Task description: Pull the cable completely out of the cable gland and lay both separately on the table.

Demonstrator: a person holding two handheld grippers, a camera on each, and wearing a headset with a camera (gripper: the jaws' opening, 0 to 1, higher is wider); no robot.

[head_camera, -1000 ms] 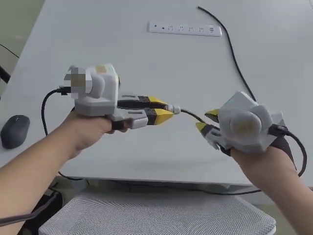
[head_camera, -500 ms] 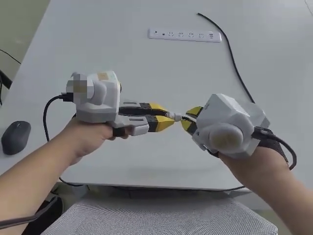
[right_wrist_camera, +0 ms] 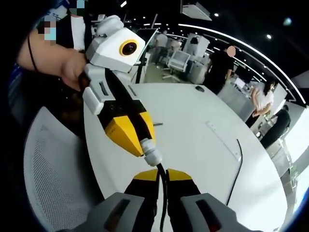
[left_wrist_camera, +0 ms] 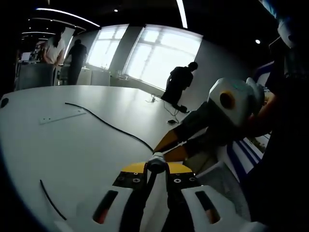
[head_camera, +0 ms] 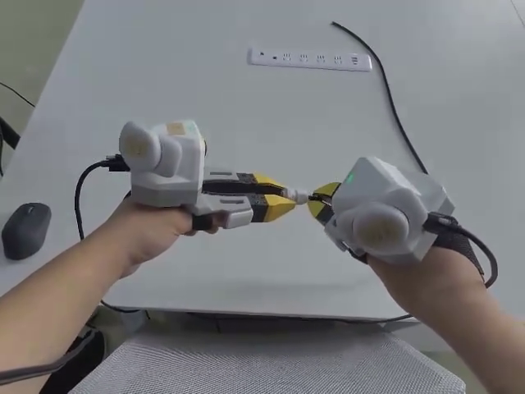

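Now: your left gripper (head_camera: 279, 203) over near edge of table (head_camera: 205, 90), jaws pinched on white cable gland (head_camera: 300, 197). Black cable (right_wrist_camera: 163, 191) exits gland rightward, straight into your right gripper (head_camera: 321, 202). Its jaws are clamped narrow on cable, tips almost touching left gripper's. Gland and cable both held off table.

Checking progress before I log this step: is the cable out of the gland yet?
Not out: the black cable enters the white cable gland, which is held by the left gripper.
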